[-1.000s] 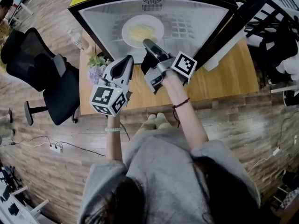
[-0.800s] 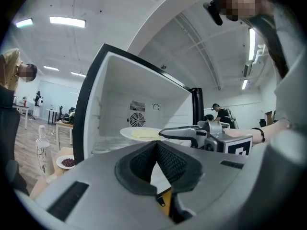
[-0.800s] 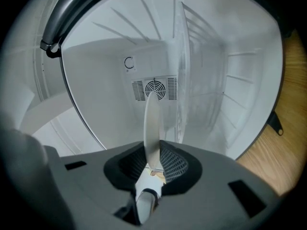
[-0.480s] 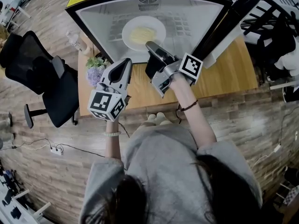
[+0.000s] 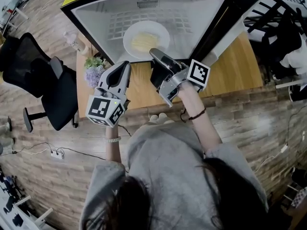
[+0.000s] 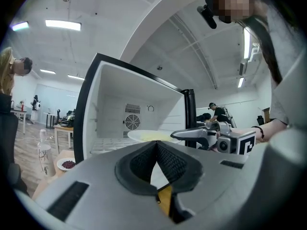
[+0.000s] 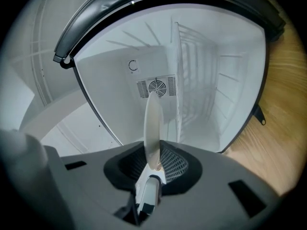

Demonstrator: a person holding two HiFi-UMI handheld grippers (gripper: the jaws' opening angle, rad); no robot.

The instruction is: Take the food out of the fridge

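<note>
A white plate (image 5: pixel 146 40) with pale yellow food (image 5: pixel 143 41) lies at the front of the open fridge (image 5: pixel 96 18). My right gripper (image 5: pixel 154 54) is shut on the plate's near rim. In the right gripper view the plate (image 7: pixel 152 126) shows edge-on between the pads of that gripper (image 7: pixel 153 164). My left gripper (image 5: pixel 125 65) hovers just left of the right one, in front of the fridge's opening, shut and empty. The left gripper view shows its own jaws (image 6: pixel 157 145) together, and beyond them the plate (image 6: pixel 148 136) and the right gripper (image 6: pixel 192 134).
The fridge stands on a wooden table (image 5: pixel 230 80) with its black door (image 5: pixel 230 28) swung open to the right. A pot of flowers (image 5: pixel 93 71) and a bottle (image 5: pixel 76 40) stand left of the fridge, with a small dish of red berries (image 6: pixel 68 164) nearby. A black chair (image 5: pixel 43 80) is at the left.
My right gripper has drawn back toward me with the plate, which now lies nearer the fridge's front edge. The left gripper has drifted back a little too.
</note>
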